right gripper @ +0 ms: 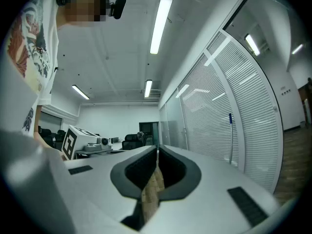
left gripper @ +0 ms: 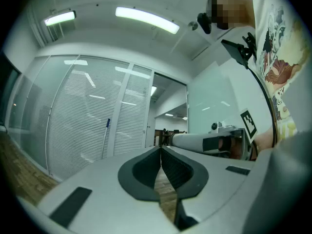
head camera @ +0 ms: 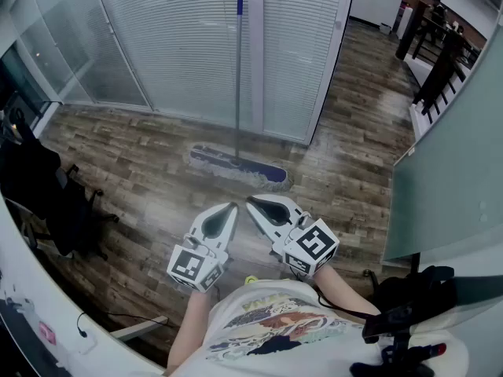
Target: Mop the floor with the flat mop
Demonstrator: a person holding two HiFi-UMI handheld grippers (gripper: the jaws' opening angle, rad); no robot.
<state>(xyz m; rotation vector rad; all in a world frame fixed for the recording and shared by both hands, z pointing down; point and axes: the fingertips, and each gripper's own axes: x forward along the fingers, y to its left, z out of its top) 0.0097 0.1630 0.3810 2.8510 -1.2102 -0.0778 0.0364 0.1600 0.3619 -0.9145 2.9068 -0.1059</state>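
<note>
Flat mop (head camera: 236, 166) upright, well ahead of left tongs (head camera: 233, 206) and right tongs (head camera: 251, 201)

Holds the left gripper (head camera: 230, 208) and the right gripper (head camera: 253, 203) low in front of the torso, side by side, each level and pointing ahead, with the tips angled in toward one another, near but apart. Shows both pairs of jaws closed, pads pressed together along their length, nothing gripped between them. Reaches forward with the bare left forearm (head camera: 191, 324) and right forearm (head camera: 346, 290), with the left cube (head camera: 192, 267) and right cube (head camera: 314, 244) at the rear of each gripper, nearest the body.
</note>
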